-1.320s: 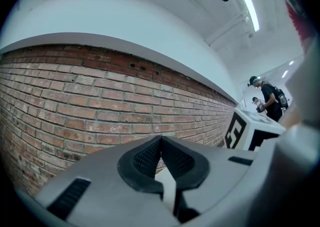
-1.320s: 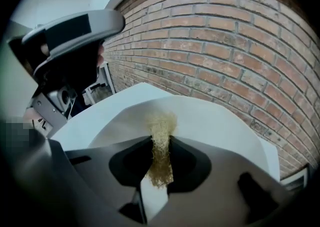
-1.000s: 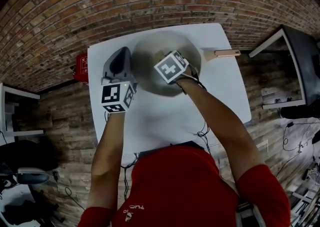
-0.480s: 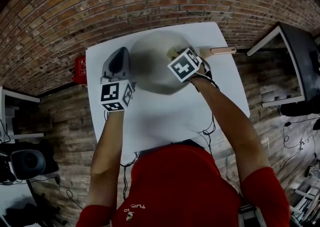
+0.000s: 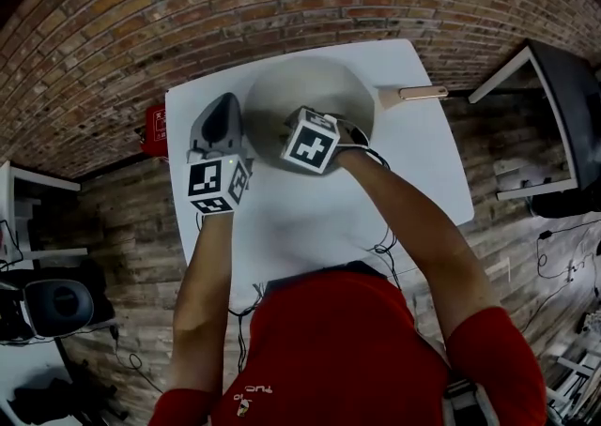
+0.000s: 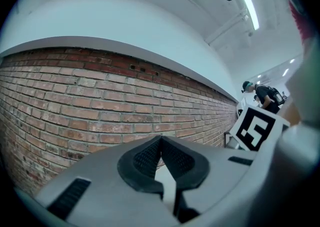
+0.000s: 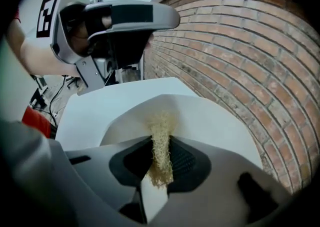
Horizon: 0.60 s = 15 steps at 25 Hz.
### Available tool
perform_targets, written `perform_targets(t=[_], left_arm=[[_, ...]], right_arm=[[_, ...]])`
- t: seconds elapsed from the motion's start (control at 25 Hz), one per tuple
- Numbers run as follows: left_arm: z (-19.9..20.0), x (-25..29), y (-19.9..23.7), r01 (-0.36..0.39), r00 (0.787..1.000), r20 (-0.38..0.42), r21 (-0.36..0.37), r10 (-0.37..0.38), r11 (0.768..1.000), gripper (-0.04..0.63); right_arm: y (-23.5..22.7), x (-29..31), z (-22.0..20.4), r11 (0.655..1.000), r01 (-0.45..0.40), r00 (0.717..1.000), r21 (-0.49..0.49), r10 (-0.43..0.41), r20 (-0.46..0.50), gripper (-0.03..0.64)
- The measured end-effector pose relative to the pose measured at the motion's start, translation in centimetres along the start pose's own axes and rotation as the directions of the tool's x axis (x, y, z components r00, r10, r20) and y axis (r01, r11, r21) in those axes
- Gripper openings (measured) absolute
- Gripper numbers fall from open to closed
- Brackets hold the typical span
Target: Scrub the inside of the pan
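My right gripper (image 7: pixel 159 157) is pinched on a thin strip of scrubber (image 7: pixel 161 141), and its frayed end lies against the inside of the pan (image 7: pixel 210 116). My left gripper (image 6: pixel 161 157) is closed on nothing, jaws tip to tip, just beside the pan's left rim on the table (image 5: pixel 310 218). As I judge it, nothing pins the pan. A hard stroke could slide or spin it toward the table's edge, or tug the strip from my grip.
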<state>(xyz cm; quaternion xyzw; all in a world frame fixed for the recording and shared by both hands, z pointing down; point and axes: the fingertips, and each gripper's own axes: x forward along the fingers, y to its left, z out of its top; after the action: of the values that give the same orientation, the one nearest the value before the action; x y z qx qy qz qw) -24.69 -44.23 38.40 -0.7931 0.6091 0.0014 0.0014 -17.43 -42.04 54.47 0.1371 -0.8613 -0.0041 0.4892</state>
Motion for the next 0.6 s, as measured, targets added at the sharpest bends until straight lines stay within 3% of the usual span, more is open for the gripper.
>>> perform_targets(t=[0.24,0.6], left_arm=[[-0.2,-0.3,0.3,-0.001,1.000,-0.008,-0.001,0.001,1.000,0.014],[-0.7,0.6,-0.7,0.026,1.000,-0.012,-0.003,-0.026,1.000,0.014]], right_arm=[[-0.2,-0.1,-2.2,0.997,-0.013,0.994,-0.079,0.004,-0.108,0.086],[-4.0,-4.3,-7.9,0.991,0.100,0.965,-0.091,-0.119,-0.233,0.086]])
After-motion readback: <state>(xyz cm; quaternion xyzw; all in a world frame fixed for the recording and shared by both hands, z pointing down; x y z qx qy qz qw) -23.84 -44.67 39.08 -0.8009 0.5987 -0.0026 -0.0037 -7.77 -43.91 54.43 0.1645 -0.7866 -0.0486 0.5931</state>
